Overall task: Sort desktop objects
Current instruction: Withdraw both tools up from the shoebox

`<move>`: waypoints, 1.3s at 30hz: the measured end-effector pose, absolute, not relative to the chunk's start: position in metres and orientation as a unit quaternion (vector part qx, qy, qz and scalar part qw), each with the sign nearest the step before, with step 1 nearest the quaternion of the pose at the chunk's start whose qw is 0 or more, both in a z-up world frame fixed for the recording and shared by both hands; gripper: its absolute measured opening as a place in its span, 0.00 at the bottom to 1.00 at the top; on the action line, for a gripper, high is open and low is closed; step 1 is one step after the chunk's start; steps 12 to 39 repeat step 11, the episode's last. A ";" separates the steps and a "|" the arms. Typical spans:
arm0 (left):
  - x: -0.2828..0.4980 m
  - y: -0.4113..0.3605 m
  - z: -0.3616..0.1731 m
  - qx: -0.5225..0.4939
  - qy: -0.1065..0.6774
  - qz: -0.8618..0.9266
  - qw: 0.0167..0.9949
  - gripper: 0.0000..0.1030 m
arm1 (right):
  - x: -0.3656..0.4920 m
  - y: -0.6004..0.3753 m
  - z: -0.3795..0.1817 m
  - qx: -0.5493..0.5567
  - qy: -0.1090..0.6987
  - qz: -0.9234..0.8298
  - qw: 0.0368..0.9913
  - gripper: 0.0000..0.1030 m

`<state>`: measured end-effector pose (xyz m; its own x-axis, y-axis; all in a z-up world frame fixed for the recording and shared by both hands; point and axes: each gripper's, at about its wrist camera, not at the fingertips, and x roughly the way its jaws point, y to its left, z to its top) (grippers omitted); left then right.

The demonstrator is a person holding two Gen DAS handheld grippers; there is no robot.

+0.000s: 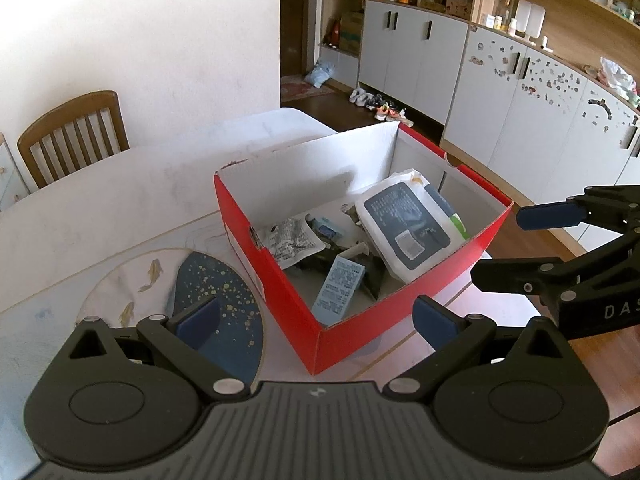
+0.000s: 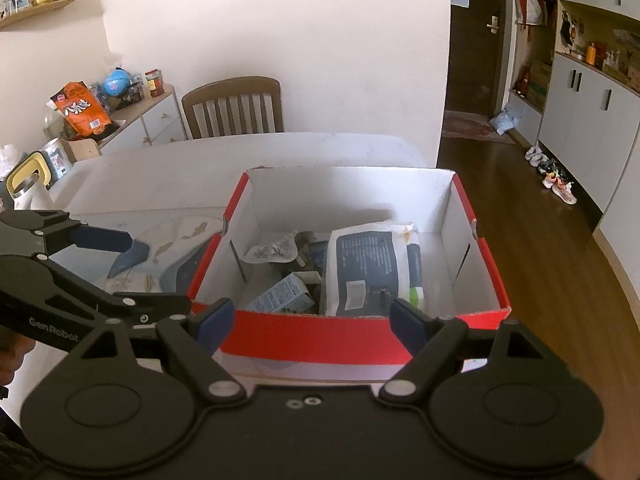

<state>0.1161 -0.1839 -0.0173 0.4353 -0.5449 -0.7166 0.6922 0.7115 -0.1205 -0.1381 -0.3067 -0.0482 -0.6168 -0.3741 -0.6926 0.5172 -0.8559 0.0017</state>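
With both tools empty, my left tool (image 1: 316, 318) and right tool (image 2: 311, 318) gape wide. The red cardboard box (image 2: 320, 338), already holding packets, sits at twelve o'clock on the white worktop (image 2: 160, 168). Round fish-print mat (image 1: 120, 280) lies at ten o'clock, nearer my left.

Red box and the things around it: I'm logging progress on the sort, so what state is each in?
red box: lidless, upright, partly filled
wipes pack: inside, leaning tilted
small blue carton: inside, tilted
crumpled wrapper: inside, lying flat
left hand-held gripper: open, empty
right hand-held gripper: open, empty
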 end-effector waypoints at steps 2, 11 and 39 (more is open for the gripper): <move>0.116 -0.184 -0.017 0.094 0.385 -0.370 0.840 1.00 | -0.137 -0.305 -0.049 0.360 0.098 -0.894 0.247 0.82; 0.116 -0.179 -0.019 0.088 0.384 -0.368 0.842 1.00 | -0.133 -0.302 -0.049 0.358 0.091 -0.899 0.234 0.82; 0.116 -0.179 -0.019 0.088 0.384 -0.368 0.842 1.00 | -0.133 -0.302 -0.049 0.358 0.091 -0.899 0.234 0.82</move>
